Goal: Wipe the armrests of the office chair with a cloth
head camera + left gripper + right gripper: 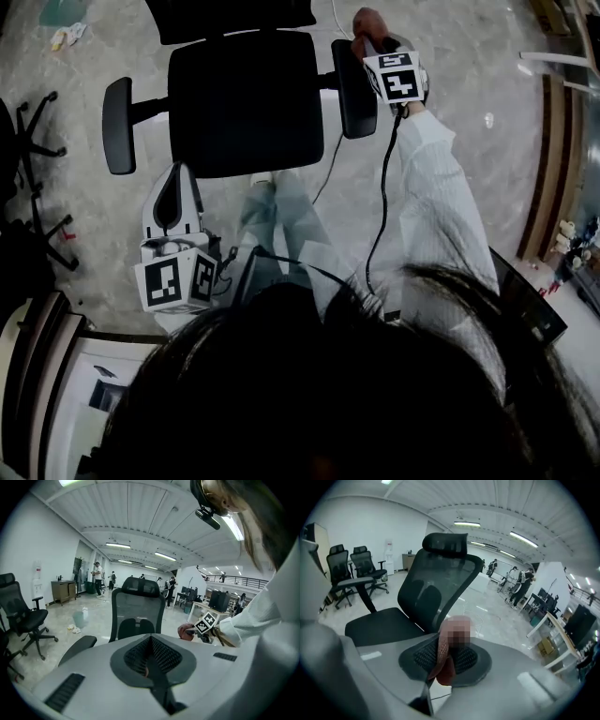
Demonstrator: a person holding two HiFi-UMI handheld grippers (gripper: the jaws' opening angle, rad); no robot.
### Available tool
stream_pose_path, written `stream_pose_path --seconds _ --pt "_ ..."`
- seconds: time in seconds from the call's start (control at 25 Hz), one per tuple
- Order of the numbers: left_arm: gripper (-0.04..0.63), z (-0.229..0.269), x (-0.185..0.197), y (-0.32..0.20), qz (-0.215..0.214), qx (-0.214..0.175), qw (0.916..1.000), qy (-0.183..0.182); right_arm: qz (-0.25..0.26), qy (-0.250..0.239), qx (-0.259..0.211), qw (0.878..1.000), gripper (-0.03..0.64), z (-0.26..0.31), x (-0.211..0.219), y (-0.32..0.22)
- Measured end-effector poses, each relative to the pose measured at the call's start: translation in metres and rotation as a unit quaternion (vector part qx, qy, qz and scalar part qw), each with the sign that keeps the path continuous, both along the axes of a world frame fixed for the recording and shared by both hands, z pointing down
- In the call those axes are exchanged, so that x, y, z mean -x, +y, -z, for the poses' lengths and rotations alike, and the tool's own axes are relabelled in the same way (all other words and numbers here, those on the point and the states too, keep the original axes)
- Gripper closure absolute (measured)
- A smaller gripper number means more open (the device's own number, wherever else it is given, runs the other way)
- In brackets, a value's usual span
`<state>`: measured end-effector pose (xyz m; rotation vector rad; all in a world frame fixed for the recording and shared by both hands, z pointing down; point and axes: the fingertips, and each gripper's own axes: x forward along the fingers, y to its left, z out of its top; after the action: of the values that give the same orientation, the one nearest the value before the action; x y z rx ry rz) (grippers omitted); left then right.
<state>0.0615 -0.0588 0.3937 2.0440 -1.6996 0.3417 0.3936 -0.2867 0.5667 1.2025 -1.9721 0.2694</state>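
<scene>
On the floor: office chair [246, 98] seen from above; backrest on the far side, seat front towards the person
Right-hand armrest [354, 92]: long axis runs front to back of the chair, away from the person; the right tool is at its back end
Left-hand armrest [117, 125]: much the same line, slightly angled; nothing near it
Progress: early or midway, as a judgement; the cloth is at one armrest only, and no picture shows whether either pad is clean; the left-hand armrest most likely remains
Left tool [173, 187]: held back near the seat's front left corner, pointing at the chair; jaws together, apparently on nothing
Right tool [373, 45]: clamped on the cloth; points across the armrest's back end towards the backrest
Cloth [369, 22]: reddish, bunched; sticks out past the jaws and droops over them; contact with the armrest cannot be told
</scene>
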Motion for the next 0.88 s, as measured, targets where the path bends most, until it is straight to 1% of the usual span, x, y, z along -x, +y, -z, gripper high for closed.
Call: stream_pose_path --seconds 0.12,0.24,0.32,0.56,0.72,0.88 --pt "0.592 -0.007 -0.002 0.001 -0.002 0.01 0.9999 0.0 0.058 0.05 0.025 0.997 0.568 -0.02 0.009 0.0" --pt "0.592 -0.012 -0.004 0.004 -0.016 0.013 0.9998 0.001 0.137 0.097 0.068 0.983 0.568 -0.042 0.025 0.021" --pt "0.592 -0.013 -0.006 0.006 -0.022 0.014 0.9996 0.004 0.161 0.106 0.091 0.977 0.569 -0.05 0.032 0.034" --pt "0.592 -0.008 -0.016 0.011 -0.039 0.008 0.9991 0.016 0.168 0.094 0.121 0.974 0.569 -0.043 0.038 0.071" --pt "0.592 -0.002 -0.024 0.007 -0.04 0.002 0.9989 0.025 0.136 0.04 0.138 0.98 0.569 -0.035 0.039 0.109" --pt "0.592 0.002 -0.036 0.001 -0.051 -0.015 0.998 0.033 0.14 0.016 0.144 0.98 0.568 -0.03 0.038 0.154"
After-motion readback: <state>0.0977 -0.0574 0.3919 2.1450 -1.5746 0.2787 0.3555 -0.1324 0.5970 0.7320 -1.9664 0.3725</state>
